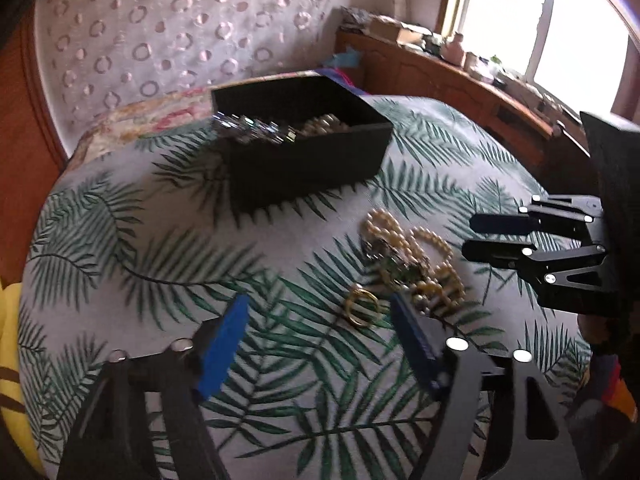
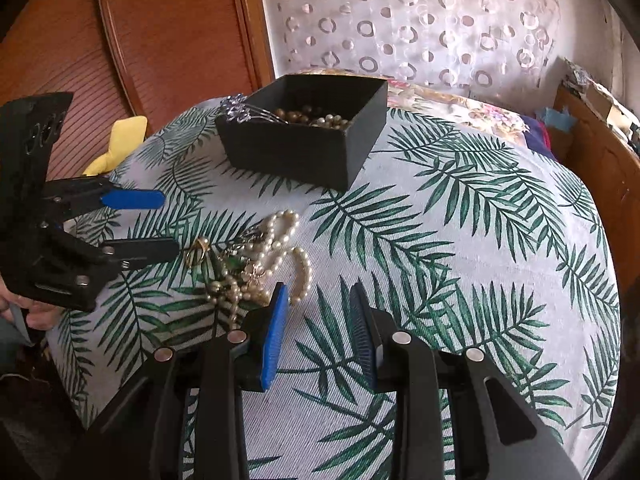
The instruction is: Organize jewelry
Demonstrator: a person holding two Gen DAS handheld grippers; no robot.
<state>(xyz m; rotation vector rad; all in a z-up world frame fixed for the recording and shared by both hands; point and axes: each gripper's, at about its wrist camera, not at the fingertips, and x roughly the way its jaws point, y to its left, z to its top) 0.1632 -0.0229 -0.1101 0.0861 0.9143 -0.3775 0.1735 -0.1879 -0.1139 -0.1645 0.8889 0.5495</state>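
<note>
A black open box (image 1: 308,148) (image 2: 304,136) sits on the leaf-print cloth and holds beads and a sparkly hair piece (image 1: 256,130) (image 2: 236,110) that hangs over its rim. A tangle of pearl necklaces (image 1: 416,256) (image 2: 264,260) lies on the cloth in front of the box, with a gold ring (image 1: 362,308) (image 2: 197,252) beside it. My left gripper (image 1: 320,308) (image 2: 170,222) is open and empty, its fingers on either side of the ring. My right gripper (image 2: 320,296) (image 1: 472,236) is open and empty, just right of the pearls.
The leaf-print cloth (image 2: 460,240) covers a rounded surface. A floral cushion (image 2: 452,108) lies behind the box. A wooden headboard (image 2: 168,28) stands at the left and a cluttered wooden shelf (image 1: 440,68) by the window. A yellow item (image 2: 120,144) lies at the cloth's left edge.
</note>
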